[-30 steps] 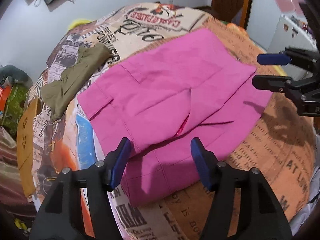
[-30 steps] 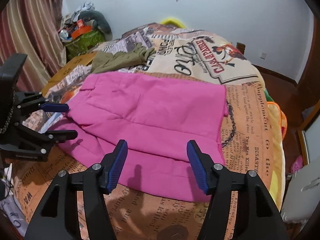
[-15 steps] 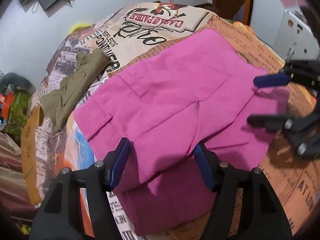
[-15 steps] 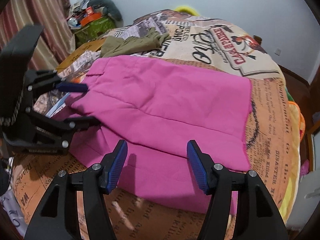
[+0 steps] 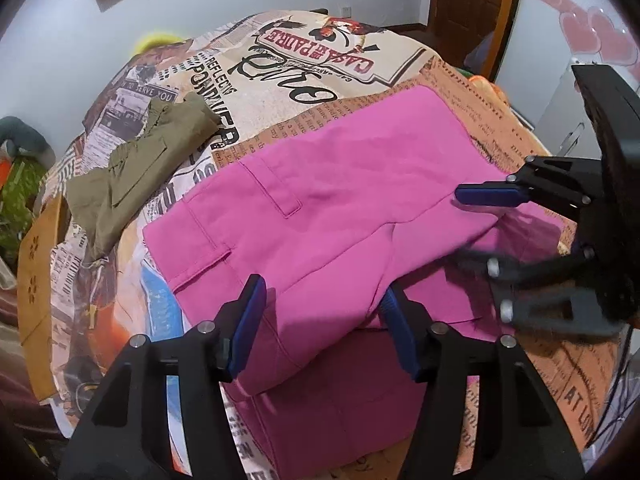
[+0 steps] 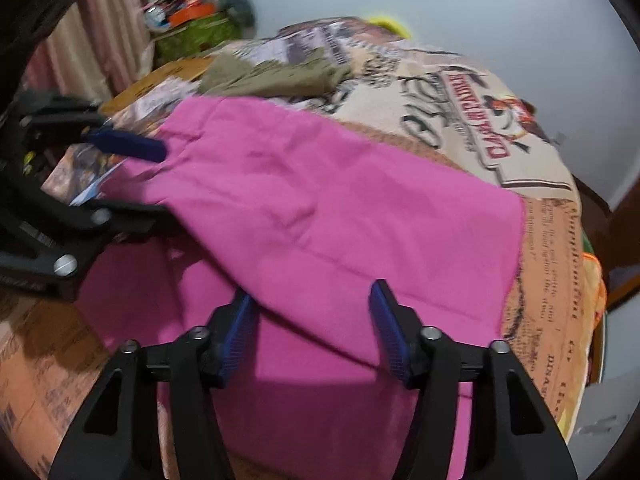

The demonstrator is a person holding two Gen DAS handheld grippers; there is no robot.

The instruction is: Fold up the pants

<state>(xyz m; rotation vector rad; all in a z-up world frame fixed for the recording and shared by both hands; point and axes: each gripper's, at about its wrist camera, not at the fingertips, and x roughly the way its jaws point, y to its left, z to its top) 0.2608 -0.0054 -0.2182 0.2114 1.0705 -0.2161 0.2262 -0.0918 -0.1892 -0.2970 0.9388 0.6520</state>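
While spread, both claws straddle pants

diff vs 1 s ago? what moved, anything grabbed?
Both tongs have closed in on the pink pants: the left tongs now straddle the near edge of the top layer at the waist end, the right tongs the same edge nearer the legs. Both sets of jaws stay open; nothing clamped yet. That edge appears slightly raised. The olive garment and the bedspread lie as before.
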